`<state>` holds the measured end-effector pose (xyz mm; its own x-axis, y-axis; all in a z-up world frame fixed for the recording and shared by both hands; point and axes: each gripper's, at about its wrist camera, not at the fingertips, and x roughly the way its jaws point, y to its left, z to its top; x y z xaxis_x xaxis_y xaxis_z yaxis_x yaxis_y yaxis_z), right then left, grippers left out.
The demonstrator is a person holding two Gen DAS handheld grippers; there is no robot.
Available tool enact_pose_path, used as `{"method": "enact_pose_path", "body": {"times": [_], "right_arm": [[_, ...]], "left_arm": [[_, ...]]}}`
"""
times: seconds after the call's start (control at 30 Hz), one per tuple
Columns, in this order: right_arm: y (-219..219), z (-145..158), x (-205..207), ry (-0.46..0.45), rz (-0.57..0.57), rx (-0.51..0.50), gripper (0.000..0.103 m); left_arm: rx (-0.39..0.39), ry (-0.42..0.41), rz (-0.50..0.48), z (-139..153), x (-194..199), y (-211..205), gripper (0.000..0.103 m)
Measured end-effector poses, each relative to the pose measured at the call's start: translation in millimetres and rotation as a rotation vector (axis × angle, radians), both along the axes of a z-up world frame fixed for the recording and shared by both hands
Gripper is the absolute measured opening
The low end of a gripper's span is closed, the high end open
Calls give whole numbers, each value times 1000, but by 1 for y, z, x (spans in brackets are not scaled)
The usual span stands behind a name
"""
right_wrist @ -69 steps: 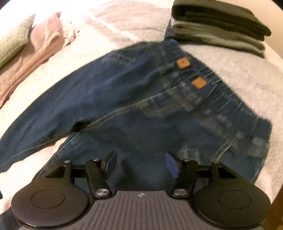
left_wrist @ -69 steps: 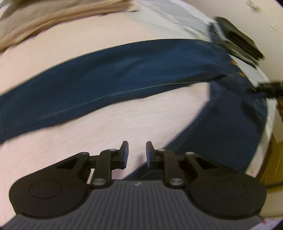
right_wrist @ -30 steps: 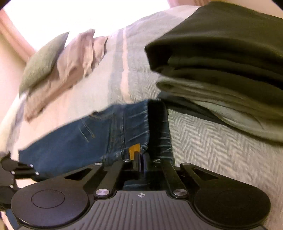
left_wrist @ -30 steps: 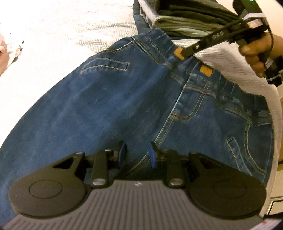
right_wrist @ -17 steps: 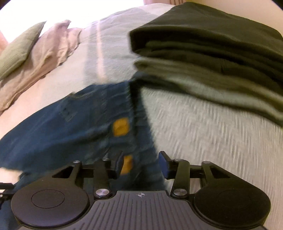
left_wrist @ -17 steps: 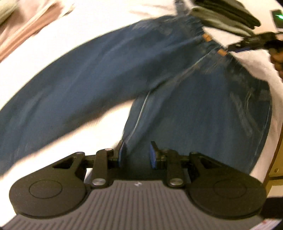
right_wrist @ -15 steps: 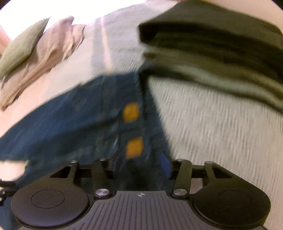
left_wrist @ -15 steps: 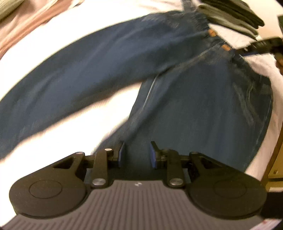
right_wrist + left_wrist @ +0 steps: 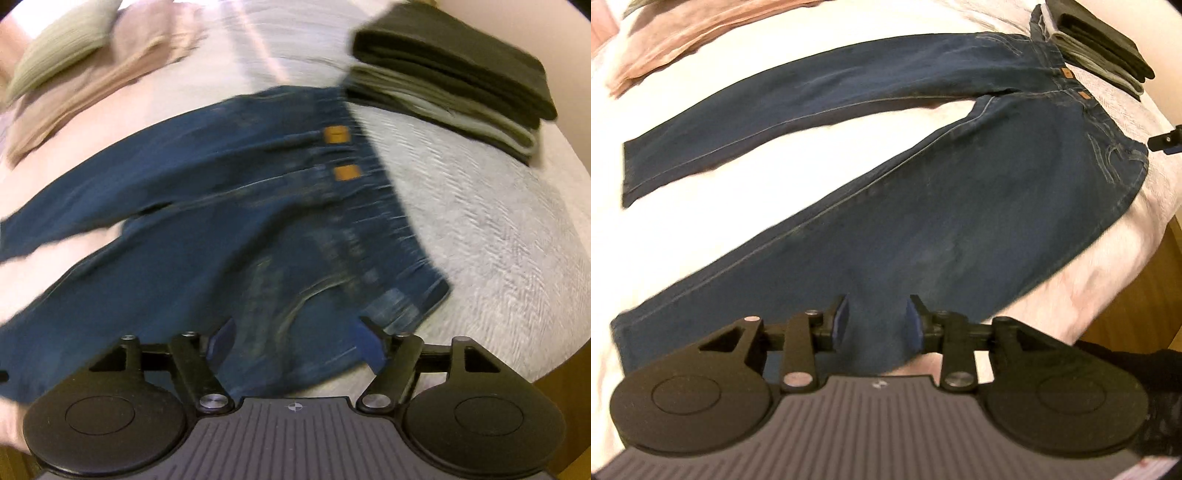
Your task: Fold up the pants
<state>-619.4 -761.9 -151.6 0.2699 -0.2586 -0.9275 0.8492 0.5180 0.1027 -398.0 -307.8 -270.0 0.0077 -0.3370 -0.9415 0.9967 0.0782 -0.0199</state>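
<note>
Left gripper (image 9: pixel 876 320) sits low centre, jaws apart over a leg of the jeans (image 9: pixel 923 221); nothing gripped. Right gripper (image 9: pixel 295 341), low centre too, gapes wide above the waistband.

Right wrist view: motion blur smears the jeans (image 9: pixel 221 240), stitching unreadable. Left wrist view: the right gripper (image 9: pixel 1167 143) is cut off at 3 o'clock, jaws unseen.

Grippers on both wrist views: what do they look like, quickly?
The left gripper and right gripper look alike: matte black linkage arms with silver pivot screws, two round black discs either side, a grey ribbed body bearing a small crosshair mark, and blue pads on the fingertips. No cables visible.
</note>
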Motion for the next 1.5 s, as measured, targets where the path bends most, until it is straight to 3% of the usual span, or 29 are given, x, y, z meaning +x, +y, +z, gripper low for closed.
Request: {"method": "enact_pose_path", "body": {"times": [0.17,0.3,0.5,0.83,1.1,1.5], "right_arm": [[57,25,30,13,58,-25,72],[74,38,43,10,97,-45,72],[59,42,39,19,151,-51,73],[27,47,-1,57,290,-71,73],[23,49,-3,49,313,-66,73],[50,53,47,38,426,-50,73]], "left_arm": [[-16,-27,9,11,12,24,37],[-46,-47,53,28,20,40,49],[-74,-73,170,45,14,47,62],[-59,-120,335,58,-40,42,89],[-21,-160,379,69,-43,44,94],[-1,-147,477,76,-24,65,96]]}}
